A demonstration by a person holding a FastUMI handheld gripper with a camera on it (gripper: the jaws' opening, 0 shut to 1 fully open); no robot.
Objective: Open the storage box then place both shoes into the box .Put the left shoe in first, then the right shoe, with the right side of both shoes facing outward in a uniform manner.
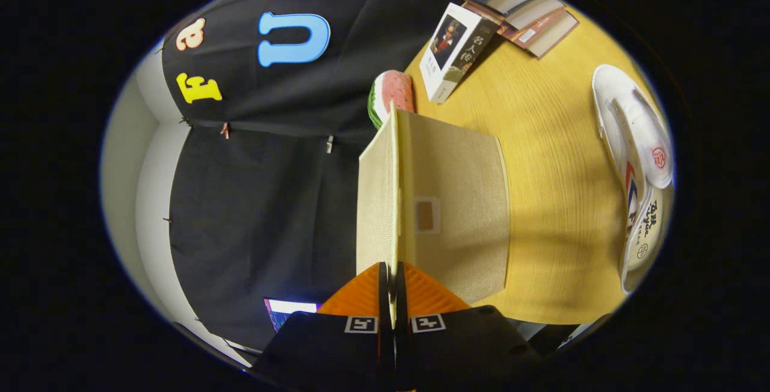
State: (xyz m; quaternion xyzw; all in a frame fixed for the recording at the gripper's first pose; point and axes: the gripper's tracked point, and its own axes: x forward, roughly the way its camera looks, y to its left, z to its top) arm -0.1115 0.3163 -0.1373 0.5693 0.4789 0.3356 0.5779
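The beige fabric storage box [457, 199] sits on the yellow wooden table [541, 139], just ahead of the fingers, showing a face with a small label window [426, 215]. Its thin lid [376, 199] is lifted away from that face, and I see its rim almost edge-on. My gripper [392, 272] is shut on the lid's near edge, which runs between both fingers. A white shoe [637, 163] with red and blue stripes lies on the table well off to the side of the box, apart from it. The whole view is rolled about a quarter turn.
Beyond the box lies a watermelon-slice toy [392, 92]. Further back a white book [456, 49] leans against a stack of books [517, 10]. The booth's black cloth wall [258, 199] rises behind the table, with a lit screen [289, 311] low by the fingers.
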